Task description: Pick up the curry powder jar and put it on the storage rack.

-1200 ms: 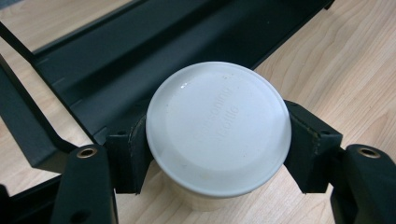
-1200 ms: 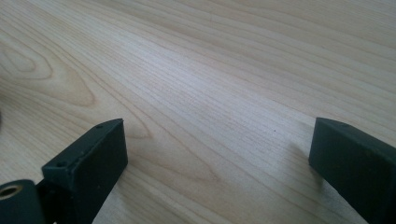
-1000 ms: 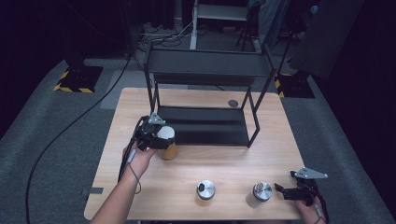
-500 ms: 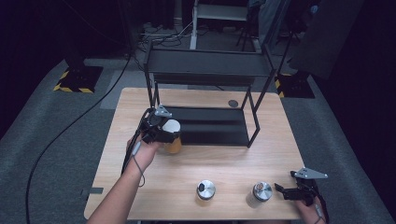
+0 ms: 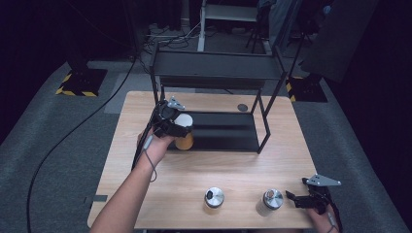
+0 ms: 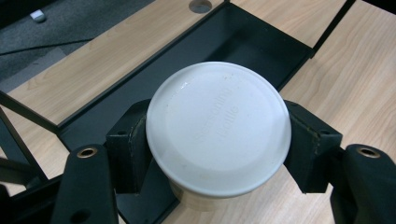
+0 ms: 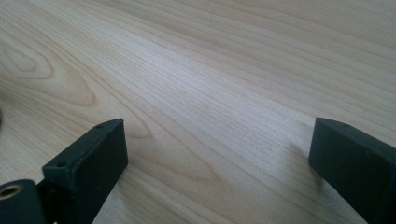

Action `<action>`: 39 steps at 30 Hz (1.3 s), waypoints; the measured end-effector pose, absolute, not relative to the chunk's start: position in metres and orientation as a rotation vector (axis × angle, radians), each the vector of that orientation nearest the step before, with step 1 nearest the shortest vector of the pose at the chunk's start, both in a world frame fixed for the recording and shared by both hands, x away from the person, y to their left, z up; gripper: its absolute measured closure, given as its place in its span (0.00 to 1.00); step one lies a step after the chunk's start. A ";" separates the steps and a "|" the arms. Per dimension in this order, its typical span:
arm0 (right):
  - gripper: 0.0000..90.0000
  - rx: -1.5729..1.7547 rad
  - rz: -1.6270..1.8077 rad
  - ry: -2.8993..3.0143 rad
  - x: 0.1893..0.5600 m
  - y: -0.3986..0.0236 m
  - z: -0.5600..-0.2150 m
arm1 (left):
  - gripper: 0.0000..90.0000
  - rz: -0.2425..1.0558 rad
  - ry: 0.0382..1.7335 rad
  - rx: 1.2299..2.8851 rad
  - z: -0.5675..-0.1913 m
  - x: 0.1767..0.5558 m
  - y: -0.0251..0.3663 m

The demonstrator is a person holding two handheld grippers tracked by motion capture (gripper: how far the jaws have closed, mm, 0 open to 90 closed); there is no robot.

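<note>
The left gripper (image 6: 217,154) is clamped on a seasoning bottle (image 6: 218,133), its two black pads pressing the sides just under the broad white lid, one at nine o'clock and one at three o'clock of the lid in the left gripper view. In the high view the left gripper (image 5: 176,124) sits in the person's left hand (image 5: 155,145) and carries the seasoning bottle (image 5: 183,131), white lid uppermost and amber body below, off the table (image 5: 145,107) at the front left corner of a black two-tier metal rack (image 5: 218,68). The bottle overlaps the front edge of the rack's lower tray (image 5: 223,131), whose dark floor runs off toward three o'clock from it; in the left gripper view that lower tray (image 6: 233,42) lies beyond the lid toward twelve o'clock. A round cable hole (image 5: 242,107) marks the table top behind the tray. Well apart from all this, toward five o'clock, two more seasoning bottles with metal caps stand upright on the wood: one cap with a dark centre (image 5: 214,197) and one plain silver cap (image 5: 272,198). Just beside the silver one, at its three o'clock, the right gripper (image 5: 297,200) rests low by the near right corner of the table, its jaws apart with bare wood between them; the right gripper (image 7: 217,154) view shows the same gap over the grain.
</note>
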State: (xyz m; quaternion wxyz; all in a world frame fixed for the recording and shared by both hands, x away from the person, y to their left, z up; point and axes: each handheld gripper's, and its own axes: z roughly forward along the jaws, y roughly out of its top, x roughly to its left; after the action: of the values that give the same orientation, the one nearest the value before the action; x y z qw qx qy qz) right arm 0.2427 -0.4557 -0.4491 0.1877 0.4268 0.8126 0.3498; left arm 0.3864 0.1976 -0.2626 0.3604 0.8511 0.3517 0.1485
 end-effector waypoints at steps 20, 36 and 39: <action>0.05 1.201 0.985 2.286 0.242 -0.456 -0.449 | 0.37 0.408 0.992 2.210 -0.267 0.424 0.177; 0.05 1.198 0.987 2.289 0.242 -0.456 -0.449 | 0.37 0.395 1.054 2.244 -0.283 0.445 0.160; 0.05 1.196 0.987 2.290 0.242 -0.456 -0.449 | 0.37 0.391 1.060 2.251 -0.286 0.448 0.157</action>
State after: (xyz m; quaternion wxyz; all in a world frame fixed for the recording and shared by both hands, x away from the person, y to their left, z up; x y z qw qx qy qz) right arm 0.2420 -0.4559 -0.4492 0.1869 0.4249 0.8134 0.3506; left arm 0.4482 0.1574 -0.2860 0.3065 0.8506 0.4008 0.1479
